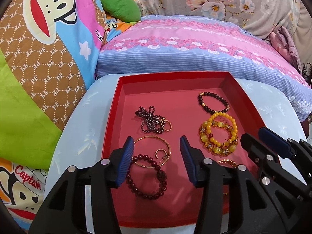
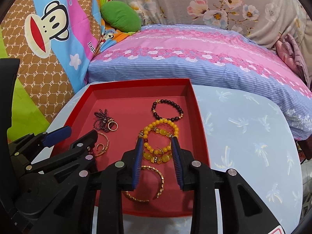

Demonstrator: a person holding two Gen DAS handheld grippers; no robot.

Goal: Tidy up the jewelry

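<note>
A home bedroom, judging by the bedding packed in ahead of the left gripper. Straight beyond it lies a pink and blue floral pillow, with a grey flowered sheet behind that. To the left of the gripper is a child's cartoon monkey quilt, and a small green cushion sits farther off. Directly beneath the gripper, a red tray rests on a pale blue palm-print table.
</note>
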